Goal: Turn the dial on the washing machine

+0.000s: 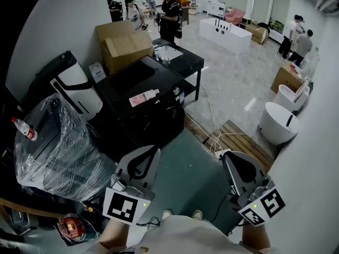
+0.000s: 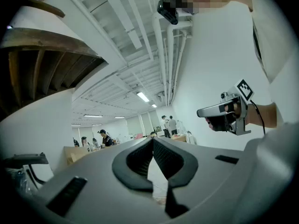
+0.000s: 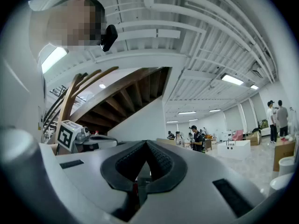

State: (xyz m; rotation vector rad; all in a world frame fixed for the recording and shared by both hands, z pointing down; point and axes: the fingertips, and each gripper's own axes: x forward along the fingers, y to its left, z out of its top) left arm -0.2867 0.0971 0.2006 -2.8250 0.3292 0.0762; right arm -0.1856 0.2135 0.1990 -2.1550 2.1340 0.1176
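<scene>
Left gripper (image 1: 154, 152) and right gripper (image 1: 228, 156) both closed, empty, black washing machine (image 1: 159, 83) ahead, well apart.

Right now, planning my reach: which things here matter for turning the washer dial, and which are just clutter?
Job: black washing machine (dial not discernible), left gripper, right gripper.
Lying about: pink bottle, cardboard box, plastic-wrapped appliance, white tub.

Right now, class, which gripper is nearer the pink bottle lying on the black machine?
Left. The left gripper hangs just before the black machine bearing the pink bottle; the right gripper is farther right, by the wooden pallet.
</scene>
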